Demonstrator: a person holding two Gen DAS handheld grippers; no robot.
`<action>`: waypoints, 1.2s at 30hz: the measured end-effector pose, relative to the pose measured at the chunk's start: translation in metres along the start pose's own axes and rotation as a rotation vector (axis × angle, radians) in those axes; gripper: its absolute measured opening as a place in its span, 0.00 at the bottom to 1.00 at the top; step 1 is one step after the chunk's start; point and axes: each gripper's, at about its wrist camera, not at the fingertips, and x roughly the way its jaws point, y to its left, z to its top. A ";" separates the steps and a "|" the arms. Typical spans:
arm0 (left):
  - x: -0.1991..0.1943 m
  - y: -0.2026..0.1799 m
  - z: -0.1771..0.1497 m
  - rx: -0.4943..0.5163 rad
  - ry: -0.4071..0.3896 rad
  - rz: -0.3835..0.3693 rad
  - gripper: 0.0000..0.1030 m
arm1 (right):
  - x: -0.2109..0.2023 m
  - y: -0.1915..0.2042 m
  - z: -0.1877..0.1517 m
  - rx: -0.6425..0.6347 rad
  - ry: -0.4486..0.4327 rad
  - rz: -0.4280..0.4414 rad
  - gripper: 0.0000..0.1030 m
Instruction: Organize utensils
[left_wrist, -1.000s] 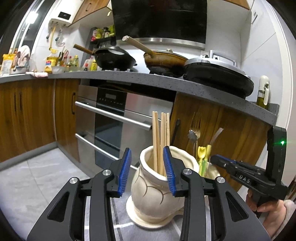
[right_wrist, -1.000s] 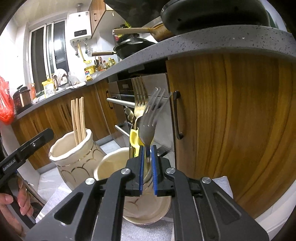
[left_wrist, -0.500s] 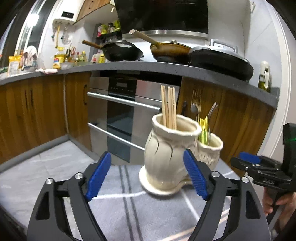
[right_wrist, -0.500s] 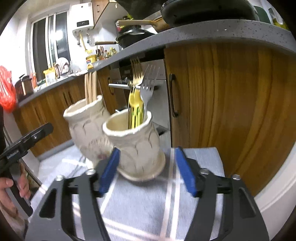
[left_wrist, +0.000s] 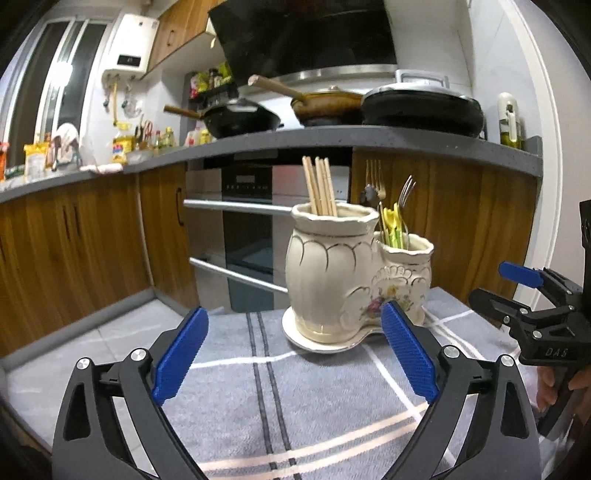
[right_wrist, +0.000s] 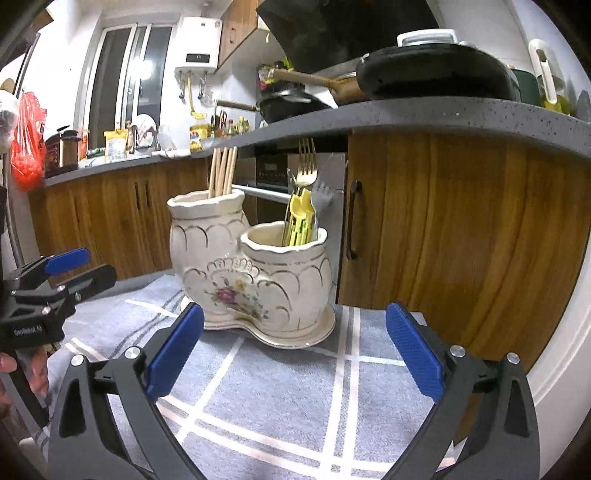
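With chopsticks (left_wrist: 320, 186) and forks (right_wrist: 307, 168) standing in the ceramic holder (left_wrist: 334, 275) on the desk's far side, both grippers (left_wrist: 293, 356) (right_wrist: 295, 352) are hovering near it, empty jaws having just been opening wide, likely finishing.

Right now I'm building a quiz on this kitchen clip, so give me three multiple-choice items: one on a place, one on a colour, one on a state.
1. Where do the chopsticks stand?
A. in the taller pot
B. in the shorter pot
C. flat on the cloth

2. What colour are the pads on the grippers' fingers?
A. red
B. blue
C. green

3. How is the right gripper?
A. shut on a fork
B. shut on the pot
C. open, holding nothing

Answers: 1 A, they rise out of the taller pot; 2 B, both views show blue pads; 3 C, its jaws have just been opening and stand wide over the cloth, nothing between them.
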 end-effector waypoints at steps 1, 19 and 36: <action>-0.001 -0.001 0.000 0.004 -0.005 0.000 0.93 | -0.001 0.000 0.000 -0.002 -0.009 0.002 0.95; -0.005 -0.005 -0.001 0.016 -0.006 0.016 0.95 | -0.004 -0.004 0.000 0.015 -0.030 -0.009 0.95; -0.004 -0.005 -0.001 0.015 -0.005 0.017 0.95 | -0.004 -0.006 0.000 0.016 -0.030 -0.016 0.95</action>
